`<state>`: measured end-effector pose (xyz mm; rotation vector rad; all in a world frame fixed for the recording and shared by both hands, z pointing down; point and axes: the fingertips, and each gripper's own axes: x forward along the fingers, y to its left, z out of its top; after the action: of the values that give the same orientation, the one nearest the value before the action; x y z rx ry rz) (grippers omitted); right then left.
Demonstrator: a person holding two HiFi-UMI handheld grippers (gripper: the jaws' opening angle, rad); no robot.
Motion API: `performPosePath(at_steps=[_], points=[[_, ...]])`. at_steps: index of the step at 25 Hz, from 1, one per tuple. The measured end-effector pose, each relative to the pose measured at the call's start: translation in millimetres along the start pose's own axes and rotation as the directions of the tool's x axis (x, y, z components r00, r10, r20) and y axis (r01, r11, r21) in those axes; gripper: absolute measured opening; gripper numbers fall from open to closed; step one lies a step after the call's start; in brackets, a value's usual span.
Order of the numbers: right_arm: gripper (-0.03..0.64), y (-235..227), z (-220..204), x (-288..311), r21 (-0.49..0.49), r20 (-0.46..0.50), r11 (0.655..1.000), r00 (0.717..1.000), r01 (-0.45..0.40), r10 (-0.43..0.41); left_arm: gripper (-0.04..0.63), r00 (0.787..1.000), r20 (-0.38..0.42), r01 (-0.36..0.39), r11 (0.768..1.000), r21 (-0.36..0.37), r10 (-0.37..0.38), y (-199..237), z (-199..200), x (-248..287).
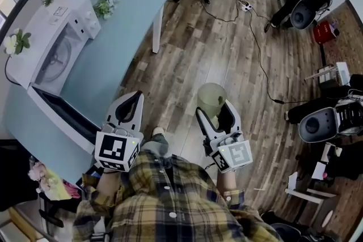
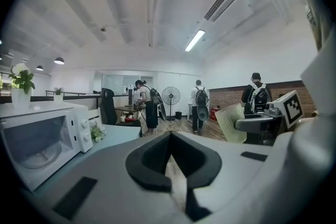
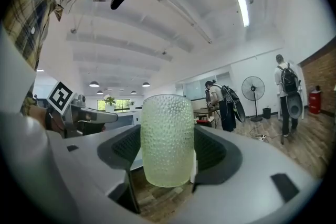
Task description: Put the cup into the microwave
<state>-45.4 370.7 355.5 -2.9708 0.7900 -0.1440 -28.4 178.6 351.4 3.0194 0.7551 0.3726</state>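
In the right gripper [image 3: 164,173], a dimpled translucent cup [image 3: 167,136].

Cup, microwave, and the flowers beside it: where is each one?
cup [image 3: 167,139]: right gripper view, dimpled side wall.
microwave [image 1: 59,20]: head view, white top panel.
flowers [image 1: 104,5]: head view, the blossoms.

The microwave [image 1: 54,45] at the left faces bare tabletop [image 1: 110,62], reachable from the right across open wooden floor [image 1: 193,59], while its swung-out door [image 1: 65,116] blocks the near side and a small flower pot [image 1: 105,5] stands by its far corner.
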Motion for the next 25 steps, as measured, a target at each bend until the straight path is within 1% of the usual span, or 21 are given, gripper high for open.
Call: performPosePath(at_steps=[6,10,13,16,18,20,21,23,25], points=[[0.319,-1,2,44,0.009,0.006,0.998,0.998,-0.065,0.065,-0.008,0.998,0.004,-0.058,0.998,-0.008,0.058,26,5,20],[0.318,-2,1,66,0.027,-0.006,0.993,0.994,-0.111,0.111,-0.008,0.994,0.004,-0.107,0.994,-0.023,0.107,39,4,23],[0.319,3,2,91,0.043,-0.018,0.983,0.983,-0.18,0.181,-0.008,0.986,0.004,-0.166,0.985,-0.034,0.166,53,3,21],[0.319,6,-5,119,0.037,-0.026,0.969,0.969,-0.244,0.245,-0.006,0.971,-0.004,-0.241,0.969,-0.055,0.241,71,-2,18],[0.319,13,-6,144,0.037,-0.033,0.95,0.95,-0.311,0.312,-0.008,0.952,-0.007,-0.304,0.95,-0.072,0.305,86,-3,16],[0.319,23,-5,172,0.034,-0.043,0.919,0.918,-0.394,0.395,-0.008,0.925,-0.007,-0.378,0.922,-0.088,0.379,102,-1,13],[0.319,29,-4,186,0.032,-0.048,0.899,0.897,-0.437,0.439,-0.008,0.909,-0.009,-0.416,0.904,-0.097,0.418,110,0,11],[0.318,42,0,215,0.026,-0.059,0.851,0.849,-0.524,0.525,-0.008,0.867,-0.012,-0.496,0.861,-0.116,0.498,126,2,5],[0.319,56,4,243,0.017,-0.067,0.797,0.794,-0.604,0.604,-0.008,0.817,-0.01,-0.573,0.808,-0.14,0.577,141,4,-2]])
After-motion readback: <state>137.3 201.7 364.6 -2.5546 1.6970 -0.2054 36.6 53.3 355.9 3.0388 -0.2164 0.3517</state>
